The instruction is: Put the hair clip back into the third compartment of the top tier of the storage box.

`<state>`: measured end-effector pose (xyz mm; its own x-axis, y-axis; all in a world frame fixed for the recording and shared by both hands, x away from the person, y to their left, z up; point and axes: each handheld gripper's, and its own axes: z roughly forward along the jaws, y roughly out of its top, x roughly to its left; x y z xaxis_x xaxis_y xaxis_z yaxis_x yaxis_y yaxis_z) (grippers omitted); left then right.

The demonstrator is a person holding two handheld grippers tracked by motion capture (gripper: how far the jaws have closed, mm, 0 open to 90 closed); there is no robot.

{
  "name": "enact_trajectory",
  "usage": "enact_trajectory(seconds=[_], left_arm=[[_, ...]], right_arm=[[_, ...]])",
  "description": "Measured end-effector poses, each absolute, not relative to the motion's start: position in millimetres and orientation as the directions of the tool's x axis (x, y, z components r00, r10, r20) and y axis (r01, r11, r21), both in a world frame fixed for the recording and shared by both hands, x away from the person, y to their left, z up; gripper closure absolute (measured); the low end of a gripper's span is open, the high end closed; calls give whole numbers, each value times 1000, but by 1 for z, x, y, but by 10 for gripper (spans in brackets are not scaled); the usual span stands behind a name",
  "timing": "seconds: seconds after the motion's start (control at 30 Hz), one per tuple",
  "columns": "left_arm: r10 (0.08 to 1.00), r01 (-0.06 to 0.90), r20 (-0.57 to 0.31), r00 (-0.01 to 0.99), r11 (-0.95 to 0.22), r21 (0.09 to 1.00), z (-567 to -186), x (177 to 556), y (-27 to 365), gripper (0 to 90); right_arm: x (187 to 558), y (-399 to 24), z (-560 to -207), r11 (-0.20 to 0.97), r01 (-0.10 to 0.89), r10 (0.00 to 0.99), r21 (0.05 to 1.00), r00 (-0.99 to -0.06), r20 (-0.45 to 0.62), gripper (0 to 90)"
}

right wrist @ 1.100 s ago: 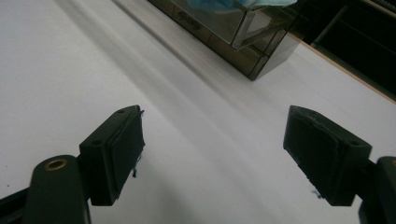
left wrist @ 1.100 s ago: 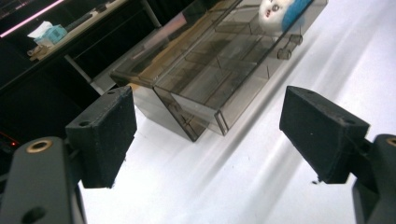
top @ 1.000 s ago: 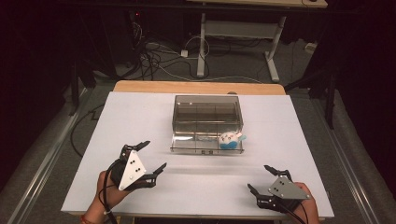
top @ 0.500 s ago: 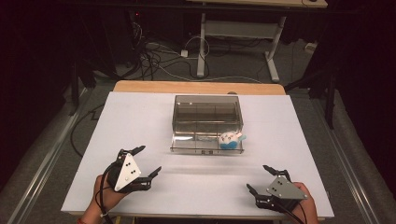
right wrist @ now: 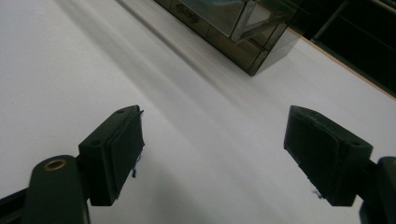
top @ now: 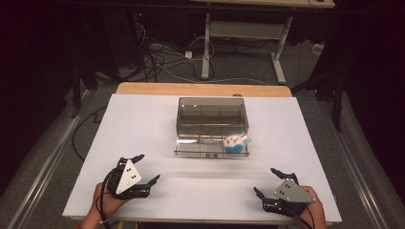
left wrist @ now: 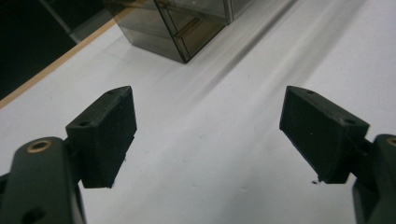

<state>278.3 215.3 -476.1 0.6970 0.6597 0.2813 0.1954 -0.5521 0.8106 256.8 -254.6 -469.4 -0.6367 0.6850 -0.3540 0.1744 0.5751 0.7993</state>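
table (top: pixel 157 124): white top, wooden strip along the far edge.
drawer box (top: pixel 212 114): smoky clear plastic, mid-table toward the far side; its lowest drawer (top: pixel 210 147) is pulled out toward the person.
toy (top: pixel 235 142): small white and blue soft figure, lying in the right end of the pulled-out drawer.
left gripper (top: pixel 148 168): near-left of the table, jaws spread wide, nothing between them; well apart from the toy, which lies ahead and to its right.
right gripper (top: pixel 271 181): near-right edge, jaws likewise spread and empty; toy lies ahead and slightly left, well apart.
left gripper view: a corner of the drawer box beyond the fingers (left wrist: pixel 105 135).
right gripper view: the drawer's front corner far beyond the fingers (right wrist: pixel 114 151).
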Motion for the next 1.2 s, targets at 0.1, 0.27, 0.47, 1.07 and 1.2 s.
enact_trajectory(seconds=[0.1,0.27,0.47,1.07,1.2], left_arm=[[659,202,280,698,-557,805,-479,278,216,183],[666,229,260,699,-552,802,-485,275,221,183],[674,243,246,697,-544,803,-489,275,223,183],[677,225,238,696,-520,824,-488,272,227,184],[684,228,225,694,-506,832,-488,272,228,184]], right_arm=[[257,-255,-469,575,175,686,799,-635,-355,204],[259,-256,-470,570,181,691,802,-634,-348,201],[260,-259,-471,571,181,689,801,-637,-347,201],[256,-258,-470,583,163,676,796,-641,-364,189],[258,-260,-470,579,169,682,798,-637,-359,189]])
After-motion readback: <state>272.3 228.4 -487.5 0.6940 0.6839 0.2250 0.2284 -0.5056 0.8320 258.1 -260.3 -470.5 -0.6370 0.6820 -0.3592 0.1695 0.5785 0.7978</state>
